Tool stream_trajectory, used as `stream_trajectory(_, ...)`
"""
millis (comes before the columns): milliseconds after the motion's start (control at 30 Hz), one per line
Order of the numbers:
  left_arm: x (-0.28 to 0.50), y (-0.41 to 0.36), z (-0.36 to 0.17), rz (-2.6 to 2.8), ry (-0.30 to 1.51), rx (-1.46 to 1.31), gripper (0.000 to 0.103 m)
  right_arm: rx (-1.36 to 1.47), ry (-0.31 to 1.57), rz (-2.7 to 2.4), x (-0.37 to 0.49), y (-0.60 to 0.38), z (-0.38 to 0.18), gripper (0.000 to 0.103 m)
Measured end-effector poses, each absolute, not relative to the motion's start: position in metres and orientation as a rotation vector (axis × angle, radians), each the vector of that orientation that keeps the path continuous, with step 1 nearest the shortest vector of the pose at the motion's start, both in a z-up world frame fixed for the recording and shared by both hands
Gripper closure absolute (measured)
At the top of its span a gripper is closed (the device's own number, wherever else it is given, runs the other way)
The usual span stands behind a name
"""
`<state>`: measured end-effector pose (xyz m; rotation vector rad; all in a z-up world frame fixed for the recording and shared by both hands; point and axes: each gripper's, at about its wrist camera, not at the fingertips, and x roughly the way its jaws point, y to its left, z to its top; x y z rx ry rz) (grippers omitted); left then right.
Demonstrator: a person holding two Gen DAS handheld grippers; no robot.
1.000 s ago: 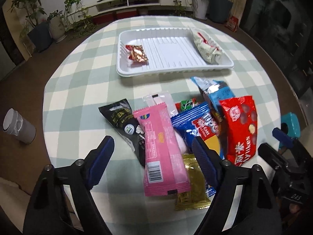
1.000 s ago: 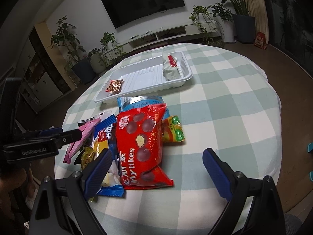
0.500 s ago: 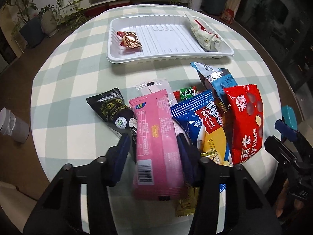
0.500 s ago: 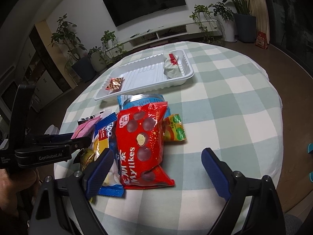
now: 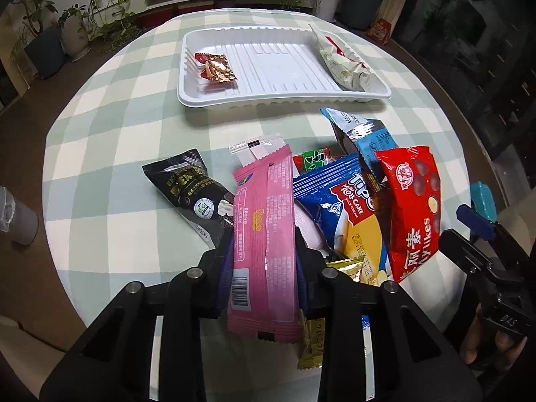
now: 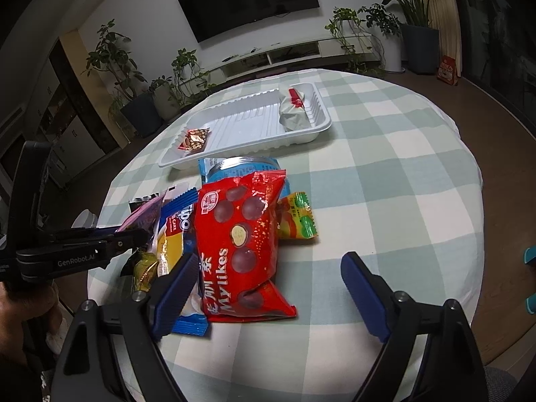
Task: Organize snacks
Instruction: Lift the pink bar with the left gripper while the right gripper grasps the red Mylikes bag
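A pink snack packet (image 5: 264, 221) lies lengthwise between my left gripper's (image 5: 264, 251) fingers. The jaws are closing and both pads press its sides. From the right wrist view the left gripper (image 6: 134, 234) holds that pink packet (image 6: 144, 211) at the left end of the pile. My right gripper (image 6: 268, 288) hovers over the near end of the red Mylikes bag (image 6: 244, 244). Its jaws are closing slowly but stand wide, and the pads touch nothing. The white tray (image 5: 284, 100) at the back holds a gold-red snack (image 5: 216, 68) and a white wrapped snack (image 5: 345, 67).
The pile on the checked tablecloth (image 5: 117, 140) includes a black packet (image 5: 191, 194), a blue Tipo cake pack (image 5: 338, 201), a light blue packet (image 5: 365, 137), a gold packet (image 5: 315, 341) and a green-orange candy (image 6: 296, 216). A grey cup (image 5: 16, 221) stands beyond the table's left edge.
My left gripper's jaws went from wide apart to closed on the pink packet, and the view tipped down nearer the pile. The right gripper kept its place and narrowed slightly.
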<state>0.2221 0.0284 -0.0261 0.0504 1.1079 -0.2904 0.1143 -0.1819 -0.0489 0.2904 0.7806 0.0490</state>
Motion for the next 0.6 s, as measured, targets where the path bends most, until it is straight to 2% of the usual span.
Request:
stream_trajectory(300, 0.215, 0.031, -0.026, -0.314, 1.082, 0.040, 0.081, 0.285, 0.776, 0.037, 0.114, -0.182, -0.050, 0.016)
stream_trajectory(600, 0.199, 0.045, -0.005, -0.325, 0.994, -0.024, 0.082, 0.283, 0.771, 0.018, 0.113, -0.183, -0.050, 0.017)
